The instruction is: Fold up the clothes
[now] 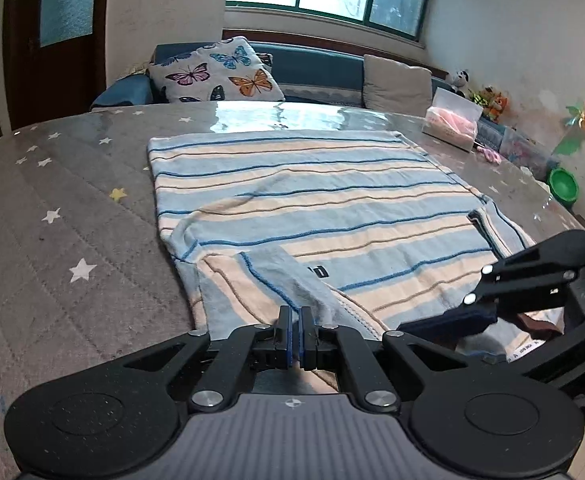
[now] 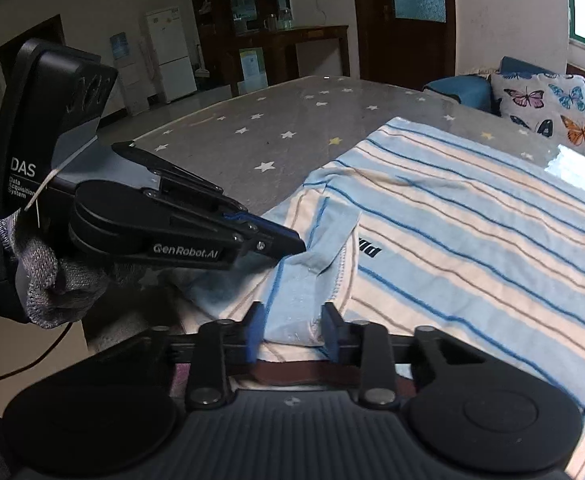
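A blue, cream and tan striped shirt (image 1: 312, 204) lies spread flat on a grey star-printed table (image 1: 64, 208), its near edge hanging at the table's front; a folded-over flap of the shirt's pale blue collar or sleeve (image 2: 316, 248) rises near that edge; the left gripper (image 1: 295, 334) has its blue-padded fingers pressed together on that flap, pinching the cloth between them; seen from the right wrist view, the same left gripper (image 2: 296, 246) comes in from the side with its tip on the flap, held by a hand in a grey knit glove (image 2: 48, 280); the right gripper (image 2: 292, 332) stands with its fingers spread wide, a fold of the shirt's near edge lying between them but not clamped; behind the table a butterfly-print cushion (image 1: 216, 72) rests on a blue sofa (image 1: 308, 68)
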Available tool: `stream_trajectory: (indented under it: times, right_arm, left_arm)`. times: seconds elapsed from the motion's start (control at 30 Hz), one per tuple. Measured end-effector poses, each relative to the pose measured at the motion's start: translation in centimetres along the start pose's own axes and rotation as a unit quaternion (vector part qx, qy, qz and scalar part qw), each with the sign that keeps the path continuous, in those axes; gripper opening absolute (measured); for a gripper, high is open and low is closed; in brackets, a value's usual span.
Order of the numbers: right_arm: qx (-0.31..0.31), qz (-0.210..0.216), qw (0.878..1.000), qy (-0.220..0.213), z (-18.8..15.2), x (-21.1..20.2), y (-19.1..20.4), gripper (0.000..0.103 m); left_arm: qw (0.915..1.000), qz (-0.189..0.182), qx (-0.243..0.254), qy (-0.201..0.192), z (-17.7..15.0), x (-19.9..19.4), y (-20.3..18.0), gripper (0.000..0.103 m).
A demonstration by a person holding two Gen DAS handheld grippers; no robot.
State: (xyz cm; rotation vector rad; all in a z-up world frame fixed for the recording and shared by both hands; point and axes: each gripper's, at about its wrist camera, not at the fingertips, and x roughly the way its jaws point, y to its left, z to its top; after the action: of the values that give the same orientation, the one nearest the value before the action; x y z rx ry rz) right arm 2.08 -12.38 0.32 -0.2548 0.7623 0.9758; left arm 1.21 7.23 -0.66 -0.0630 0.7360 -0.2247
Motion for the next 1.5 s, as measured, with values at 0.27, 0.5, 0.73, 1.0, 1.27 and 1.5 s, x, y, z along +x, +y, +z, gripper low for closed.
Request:
stream_trajectory:
  times: [0.27, 0.5, 0.73, 1.0, 1.27, 1.5]
  right_arm:
    - [0.02, -0.001, 1.0, -0.003, -0.2, 0.0, -0.4, 0.004]
    - [0.009, -0.009, 1.0, -0.005, -0.6, -1.2, 0.4, 0.005]
    - [0.013, -0.038, 0.999, -0.009, -1.1, -3.0, -0.4, 0.019]
    - [0.092, -0.162, 0.983, -0.007, -4.7, -7.9, -6.3, 0.024]
    - [0.121, -0.216, 0.969, 0.013, -8.1, -9.7, -9.4, 0.025]
    - [0.061, -0.2, 0.978, 0.026, -8.5, -11.1, -7.4, 0.041]
  left_arm:
    - [1.0, 0.004, -0.006, 0.0, -0.3, 0.0, 0.4, 0.004]
    - [1.0, 0.006, 0.003, -0.003, -0.3, 0.0, 0.0, 0.004]
    - [0.9989, -0.012, 0.045, 0.004, -0.9, 0.2, -2.0, 0.014]
    - [0.9957, -0.036, 0.083, 0.019, -2.0, -1.3, -3.6, 0.023]
    - [0.9915, -0.031, 0.124, 0.024, -2.7, -3.8, -4.0, 0.038]
    - [0.9796, -0.021, 0.198, 0.025, -3.8, -5.5, -5.2, 0.051]
